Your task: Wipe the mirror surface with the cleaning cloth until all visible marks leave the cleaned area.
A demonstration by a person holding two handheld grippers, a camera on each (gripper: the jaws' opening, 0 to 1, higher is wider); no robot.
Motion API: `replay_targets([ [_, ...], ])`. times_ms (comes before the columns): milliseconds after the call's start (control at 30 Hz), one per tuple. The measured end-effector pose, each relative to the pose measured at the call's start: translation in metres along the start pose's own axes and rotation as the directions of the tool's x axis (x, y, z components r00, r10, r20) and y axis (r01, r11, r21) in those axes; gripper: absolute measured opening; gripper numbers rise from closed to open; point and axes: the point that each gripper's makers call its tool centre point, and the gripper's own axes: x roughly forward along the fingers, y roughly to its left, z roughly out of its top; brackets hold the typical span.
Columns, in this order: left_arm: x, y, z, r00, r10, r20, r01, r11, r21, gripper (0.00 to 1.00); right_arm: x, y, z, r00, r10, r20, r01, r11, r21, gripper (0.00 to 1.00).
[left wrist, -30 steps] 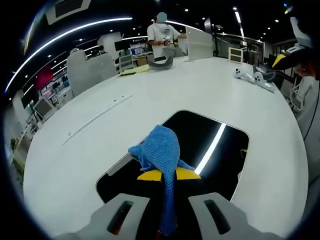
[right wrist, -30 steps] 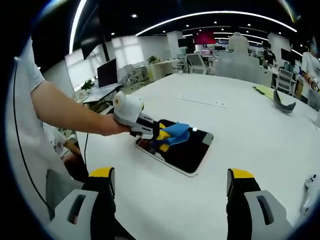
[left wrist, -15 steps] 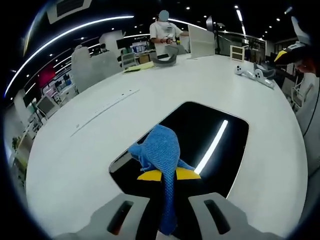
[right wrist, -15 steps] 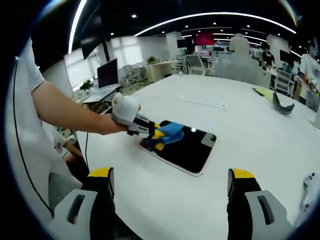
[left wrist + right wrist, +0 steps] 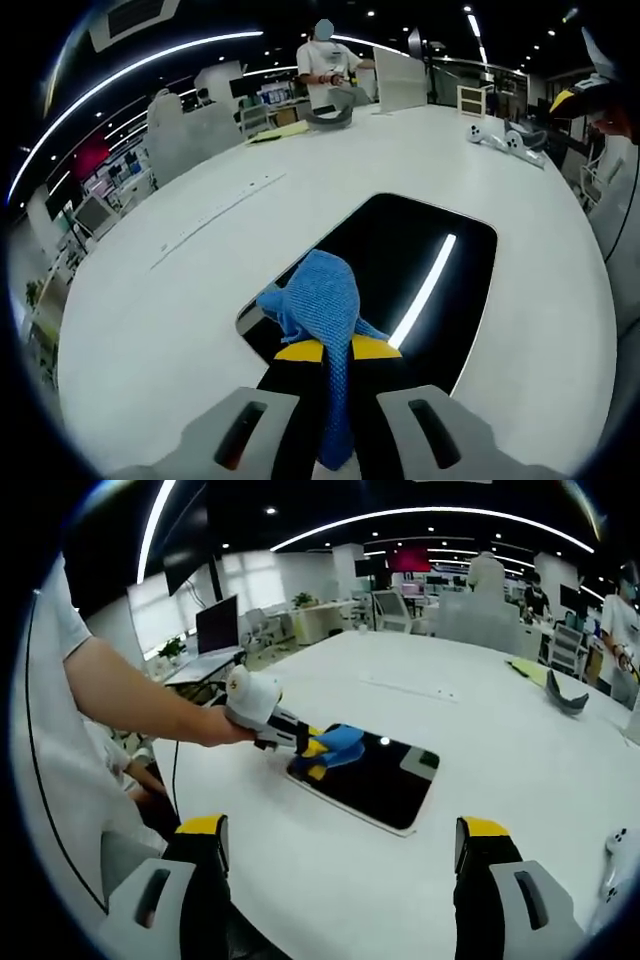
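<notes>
Place: open-plan office.
Evidence: rows of desks with dark computer monitors (image 5: 217, 626), long ceiling light strips (image 5: 440, 512), large white round surface (image 5: 520, 740).

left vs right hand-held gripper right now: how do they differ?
The left hand-held gripper is shut on the blue cleaning cloth; the right hand-held gripper is open and holds nothing. The left one has its tips at the near edge of the mirror; the right one hangs back over the bare white table, apart from the mirror. Both have yellow-tipped jaws on grey bodies.
</notes>
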Motion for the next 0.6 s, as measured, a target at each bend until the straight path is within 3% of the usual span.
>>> replay_targets([
  [233,-0.0035,0.0047,-0.0046,1.0,0.001,0.012,-0.001,1.0,0.002,0.04,0.0047,0.0098,0.0009,1.0,0.017,-0.009,-0.017,1.0,-0.014,0.94],
  [600,-0.0052,0.0056,-0.0053,1.0,0.006,0.006,-0.006,1.0,0.005,0.04,0.0047,0.0081,0.0027,1.0,0.021,-0.007,-0.021,1.0,-0.014,0.94],
])
